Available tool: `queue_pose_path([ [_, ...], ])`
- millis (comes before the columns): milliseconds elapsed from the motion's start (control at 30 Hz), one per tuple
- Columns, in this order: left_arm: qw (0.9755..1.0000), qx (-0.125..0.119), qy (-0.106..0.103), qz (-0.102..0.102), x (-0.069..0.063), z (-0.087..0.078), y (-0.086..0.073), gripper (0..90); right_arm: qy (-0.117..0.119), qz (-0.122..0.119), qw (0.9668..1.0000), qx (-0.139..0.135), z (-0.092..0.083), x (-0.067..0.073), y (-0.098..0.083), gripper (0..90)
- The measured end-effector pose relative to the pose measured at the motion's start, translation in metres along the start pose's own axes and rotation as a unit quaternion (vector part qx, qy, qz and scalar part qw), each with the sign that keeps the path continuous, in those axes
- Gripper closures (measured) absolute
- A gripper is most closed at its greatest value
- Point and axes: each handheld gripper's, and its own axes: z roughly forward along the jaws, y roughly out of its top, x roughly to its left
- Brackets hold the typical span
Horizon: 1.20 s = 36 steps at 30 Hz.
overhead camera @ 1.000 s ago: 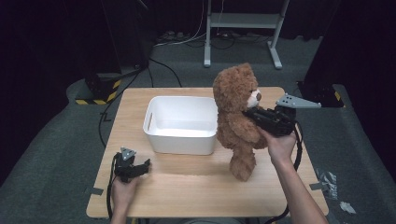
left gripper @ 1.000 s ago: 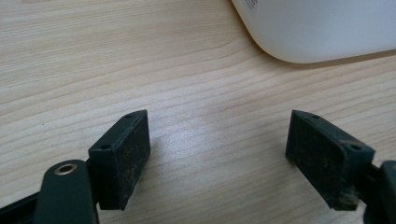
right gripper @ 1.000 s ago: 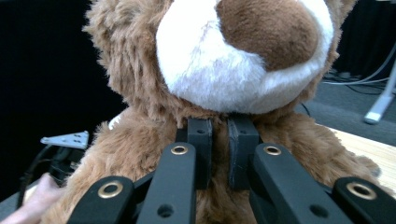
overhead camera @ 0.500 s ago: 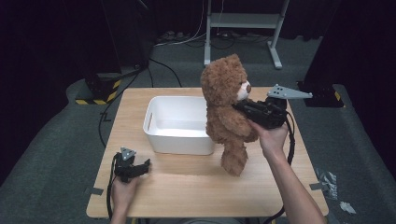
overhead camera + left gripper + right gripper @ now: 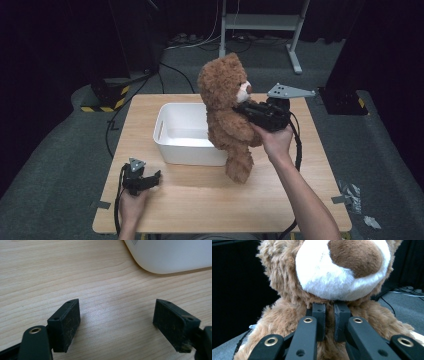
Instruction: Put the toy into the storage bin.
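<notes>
I hold the bear [image 5: 227, 115] aloft in my right gripper [image 5: 239, 111], whose jaws pinch a tuft of fur at the chest just under the white muzzle; in the right gripper view the two pads [image 5: 319, 320] stand nearly together with fur pressed between them. The bear [image 5: 329, 290] hangs upright, its body over the right rim of the white bin [image 5: 170, 145] and its legs dangling outside that rim, the lower foot near the table [image 5: 280, 200] but, as far as I can judge, clear of it. My left gripper [image 5: 152, 177] rests low on the table near the bin's front left corner, jaws wide apart with bare wood between them; the bin's corner [image 5: 170, 255] lies just ahead of it. I judge the pick-up done and the carry well advanced. What is left: bring the bear fully over the bin's hollow, lower it inside, and release. The bin holds nothing so far.
</notes>
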Motion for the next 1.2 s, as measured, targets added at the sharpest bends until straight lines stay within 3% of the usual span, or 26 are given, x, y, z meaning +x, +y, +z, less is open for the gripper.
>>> queue_pose_path([
  [500,1.0000,0.000,0.000,0.001,0.000,0.000,0.000,21.7,0.001,-0.007,0.9999,0.007,0.025,0.009,0.015,82.6],
  [1200,1.0000,-0.002,-0.001,0.003,0.000,0.001,0.000,22.3,-0.006,0.012,0.9995,0.030,0.057,0.003,0.024,82.4],
])
